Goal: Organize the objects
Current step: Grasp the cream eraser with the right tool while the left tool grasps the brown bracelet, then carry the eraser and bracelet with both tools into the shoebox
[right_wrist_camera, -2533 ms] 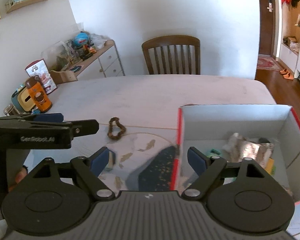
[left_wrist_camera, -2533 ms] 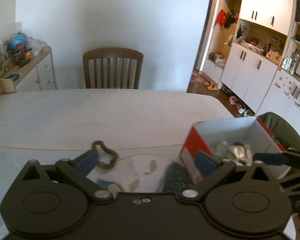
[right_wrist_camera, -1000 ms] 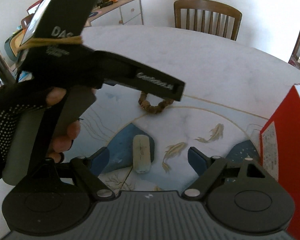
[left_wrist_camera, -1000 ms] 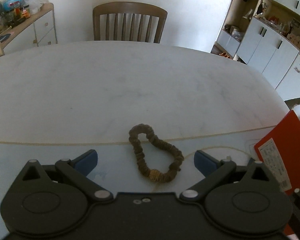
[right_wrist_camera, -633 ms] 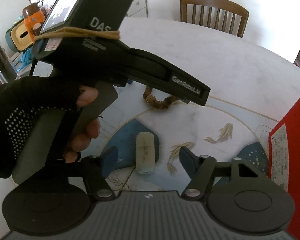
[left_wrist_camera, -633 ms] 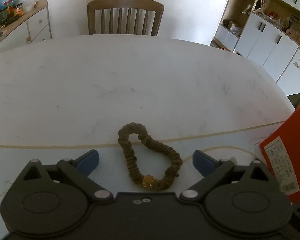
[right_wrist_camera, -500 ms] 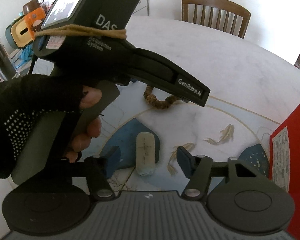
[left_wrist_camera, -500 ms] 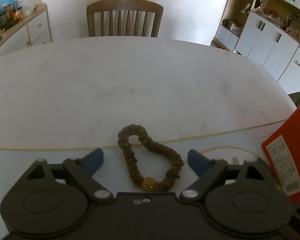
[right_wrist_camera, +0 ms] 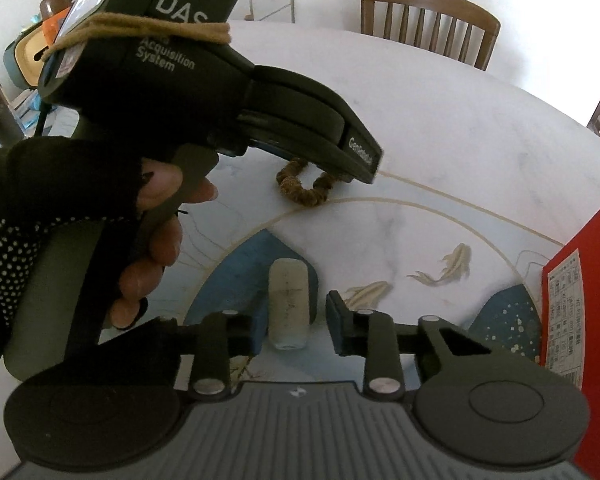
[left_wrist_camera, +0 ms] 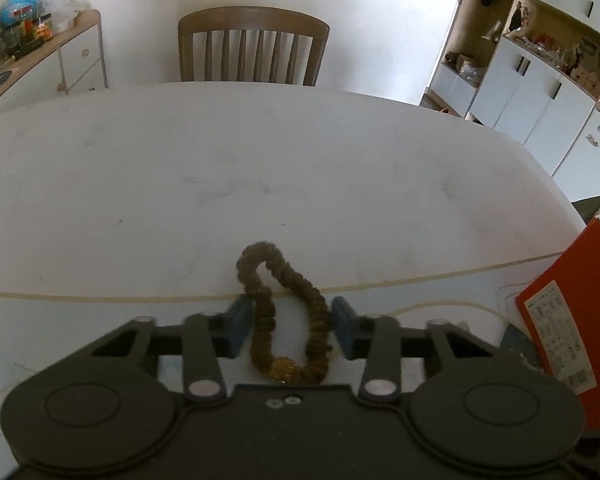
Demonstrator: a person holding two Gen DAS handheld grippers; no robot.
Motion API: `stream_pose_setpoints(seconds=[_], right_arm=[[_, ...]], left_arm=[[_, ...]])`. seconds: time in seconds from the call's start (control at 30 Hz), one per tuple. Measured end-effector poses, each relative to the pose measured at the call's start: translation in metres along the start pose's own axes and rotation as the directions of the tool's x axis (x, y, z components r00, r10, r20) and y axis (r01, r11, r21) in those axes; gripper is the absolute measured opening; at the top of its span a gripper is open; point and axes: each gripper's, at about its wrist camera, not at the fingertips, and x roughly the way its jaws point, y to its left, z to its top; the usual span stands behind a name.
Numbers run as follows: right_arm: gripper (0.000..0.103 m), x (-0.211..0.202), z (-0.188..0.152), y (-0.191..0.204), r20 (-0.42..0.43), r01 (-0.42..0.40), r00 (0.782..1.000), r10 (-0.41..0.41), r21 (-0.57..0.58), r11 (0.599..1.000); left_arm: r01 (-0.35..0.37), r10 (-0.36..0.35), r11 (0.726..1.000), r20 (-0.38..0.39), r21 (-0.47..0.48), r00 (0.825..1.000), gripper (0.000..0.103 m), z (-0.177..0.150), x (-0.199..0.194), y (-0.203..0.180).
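Note:
A brown hair scrunchie [left_wrist_camera: 300, 284] with a gold bead lies on the white table [left_wrist_camera: 260, 160] at the edge of a printed mat. My left gripper [left_wrist_camera: 291, 326] has its blue pads pressed against both strands of it. In the right wrist view the scrunchie [right_wrist_camera: 300, 196] pokes out under the left gripper [right_wrist_camera: 340, 168], which a gloved hand [right_wrist_camera: 152, 240] holds. A small white oblong bar [right_wrist_camera: 289, 300] lies on the mat's blue patch. My right gripper [right_wrist_camera: 296, 324] straddles it, jaws narrowed, with a gap left at the right pad.
A red box [left_wrist_camera: 560, 320] stands at the right, its labelled side [right_wrist_camera: 564, 304] close to my right gripper. The mat [right_wrist_camera: 420, 232] has fish prints. A wooden chair [left_wrist_camera: 252, 48] sits at the far side, a cluttered sideboard [left_wrist_camera: 40, 60] at the left, white cupboards at the right.
Both grippers came forward from beside the box and lowered. The left jaws have gone from wide open to closed on the scrunchie. The right jaws have narrowed around the white bar.

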Motion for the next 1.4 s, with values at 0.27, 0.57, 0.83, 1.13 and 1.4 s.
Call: stream_pose_setpoints(seconds=[0.27, 0.57, 0.83, 1.13, 1.4], right_arm=[[0.021, -0.003, -0.002, -0.005, -0.02, 0.032, 0.999, -0.032, 0.021, 0.999], [0.021, -0.025, -0.009, -0.026, -0.012, 0.044, 0.999, -0.043, 0.136, 0.99], [0.021, -0.062, -0.015, -0.04, 0.029, 0.044, 0.998, -0.051, 0.215, 0.976], [0.021, -0.115, -0.022, -0.057, 0.096, 0.041, 0.993, -0.071, 0.284, 0.958], [0.021, -0.156, -0.038, -0.084, 0.123, 0.067, 0.986, -0.111, 0.317, 0.946]], left_arm=[[0.016, -0.016, 1.0, -0.01, -0.023, 1.0, 0.013, 0.001, -0.003, 0.005], [0.035, -0.036, 0.999, -0.007, -0.033, 0.999, 0.005, -0.001, -0.023, 0.0], [0.073, -0.073, 0.997, 0.006, -0.027, 0.997, 0.004, -0.005, -0.049, -0.01], [0.127, -0.127, 0.992, 0.027, -0.023, 0.992, 0.004, -0.011, -0.087, -0.025], [0.187, -0.187, 0.982, 0.047, 0.014, 0.981, 0.004, -0.014, -0.122, -0.056]])
